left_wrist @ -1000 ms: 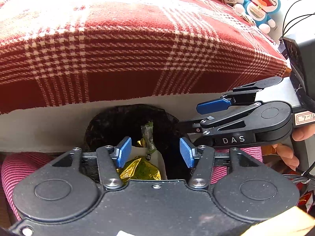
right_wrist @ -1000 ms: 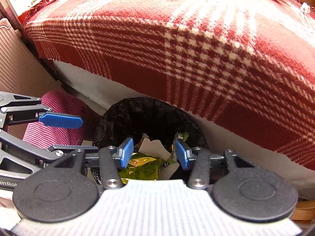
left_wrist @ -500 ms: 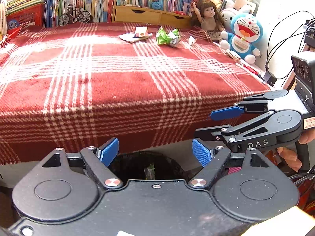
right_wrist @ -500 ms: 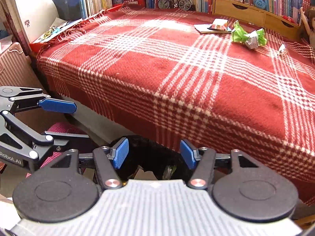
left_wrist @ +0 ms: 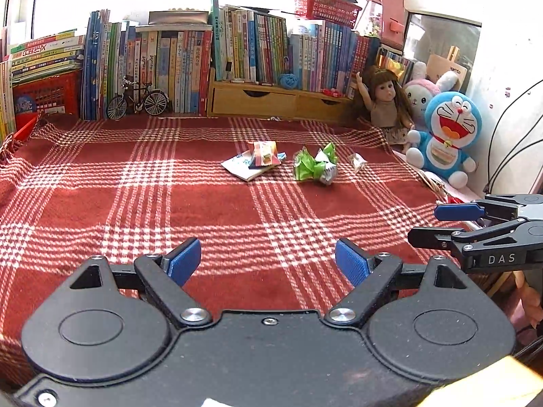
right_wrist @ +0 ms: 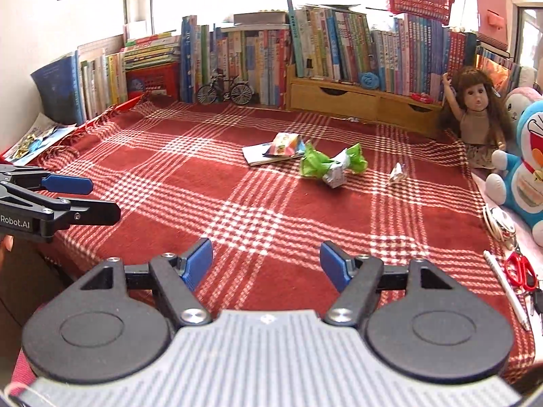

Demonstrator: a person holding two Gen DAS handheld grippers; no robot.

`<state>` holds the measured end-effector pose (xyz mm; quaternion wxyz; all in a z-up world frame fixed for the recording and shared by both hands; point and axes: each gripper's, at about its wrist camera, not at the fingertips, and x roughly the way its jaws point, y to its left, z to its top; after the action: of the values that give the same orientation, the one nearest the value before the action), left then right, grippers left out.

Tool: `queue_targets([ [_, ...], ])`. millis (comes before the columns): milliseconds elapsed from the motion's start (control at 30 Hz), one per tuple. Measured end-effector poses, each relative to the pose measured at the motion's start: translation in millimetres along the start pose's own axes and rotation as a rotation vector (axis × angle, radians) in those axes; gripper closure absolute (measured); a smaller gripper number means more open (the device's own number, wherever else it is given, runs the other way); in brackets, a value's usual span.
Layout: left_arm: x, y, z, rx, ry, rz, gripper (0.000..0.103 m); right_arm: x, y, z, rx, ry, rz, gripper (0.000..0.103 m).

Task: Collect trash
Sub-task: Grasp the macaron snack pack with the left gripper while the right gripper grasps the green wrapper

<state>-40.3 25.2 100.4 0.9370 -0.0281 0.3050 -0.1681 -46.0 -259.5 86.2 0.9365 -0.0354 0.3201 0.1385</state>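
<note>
On the red plaid blanket [left_wrist: 190, 210] [right_wrist: 190, 176] lies trash: a crumpled green wrapper [left_wrist: 314, 166] [right_wrist: 331, 166], a colourful snack packet [left_wrist: 265, 153] [right_wrist: 285, 144] on a thin booklet [left_wrist: 242, 167] [right_wrist: 259, 156], and a small clear wrapper [left_wrist: 358, 161] [right_wrist: 397, 173]. My left gripper [left_wrist: 268, 263] hovers over the blanket's near edge, its jaws opening, nothing between them. My right gripper [right_wrist: 266, 261] is likewise empty with jaws opening. Each gripper shows at the side of the other's view: the right gripper [left_wrist: 454, 224], the left gripper [right_wrist: 74, 196]. The trash lies well ahead of both.
Books [left_wrist: 237, 51] and a wooden drawer unit [left_wrist: 271, 101] line the back with a model bicycle [left_wrist: 137, 100]. A doll [left_wrist: 385, 101] and plush toys [left_wrist: 444, 139] sit at the right. Scissors [right_wrist: 519, 269], a pen [right_wrist: 505, 288] and keys lie at the right edge.
Both grippers rose from above the black trash bin, tilted up to face the blanket top, and their jaws widened. The bin and its wrappers dropped out of view.
</note>
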Motion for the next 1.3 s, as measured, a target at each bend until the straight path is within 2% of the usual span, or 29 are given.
queue_targets([
  [233,73,4,60,0.009,-0.021,0.026,0.018,45,-42,38,0.103,0.008,-0.064,0.023],
  [433,150,10,111,-0.095,0.008,-0.025,0.019,97,-73,67,0.219,0.010,-0.067,0.023],
  [567,208,10,130,-0.145,0.065,-0.013,0.027,135,-75,76,0.192,0.028,-0.061,0.023],
  [767,278,14,133,-0.230,0.144,0.006,0.034,190,-75,81,0.186,0.090,-0.048,0.023],
  [933,307,11,126,-0.221,0.171,0.004,0.040,218,-79,83,0.213,0.119,-0.037,0.023],
  [1033,317,8,125,-0.223,0.178,0.003,0.058,229,-79,81,0.219,0.141,-0.024,0.023],
  [1067,320,8,124,-0.227,0.179,-0.002,0.067,232,-79,81,0.223,0.148,-0.017,0.026],
  [1100,321,7,124,-0.229,0.178,-0.004,0.068,233,-79,80,0.226,0.153,-0.010,0.030],
  [1167,321,5,123,-0.217,0.164,0.003,0.069,233,-77,78,0.231,0.154,-0.001,0.048],
  [1300,311,5,125,-0.203,0.141,-0.006,0.070,224,-78,76,0.243,0.133,0.014,0.052],
])
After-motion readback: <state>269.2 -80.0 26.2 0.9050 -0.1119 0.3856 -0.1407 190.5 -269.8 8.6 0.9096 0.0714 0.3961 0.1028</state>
